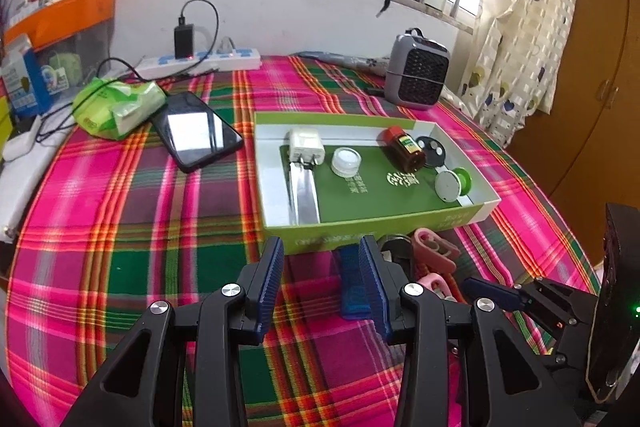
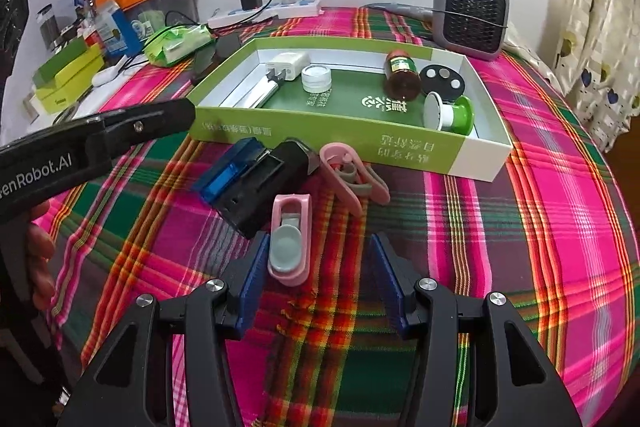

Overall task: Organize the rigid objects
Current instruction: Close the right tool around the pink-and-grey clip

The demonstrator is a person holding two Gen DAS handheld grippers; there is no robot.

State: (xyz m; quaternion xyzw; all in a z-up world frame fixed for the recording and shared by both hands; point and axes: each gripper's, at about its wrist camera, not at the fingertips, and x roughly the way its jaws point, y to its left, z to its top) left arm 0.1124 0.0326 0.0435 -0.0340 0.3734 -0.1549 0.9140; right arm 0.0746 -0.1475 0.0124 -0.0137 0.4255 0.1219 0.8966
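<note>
So the right gripper is the one closest to the action here — its jaws are spread apart with nothing between them, and the pink clip lies just ahead and a bit to the left, right beside the left blue finger pad. The clip's long axis runs pretty much straight away from the gripper, toward the box, so I'd guess a small shift left would line the pads up across its narrow width.

The left gripper is also open and empty, hovering by the near wall of the green box, with a blue case on the cloth just inside its right pad.

Other loose stuff still out on the counter: a black holder touching the blue case, and a second pink clip near the box wall. Inside the box already — a white charger, a small white jar, a brown bottle on its side, and a green spool.

Surface is a pink and green plaid cloth, a bit rippled. Barred window behind, a small grey heater, a power strip and clutter off to the left
</note>
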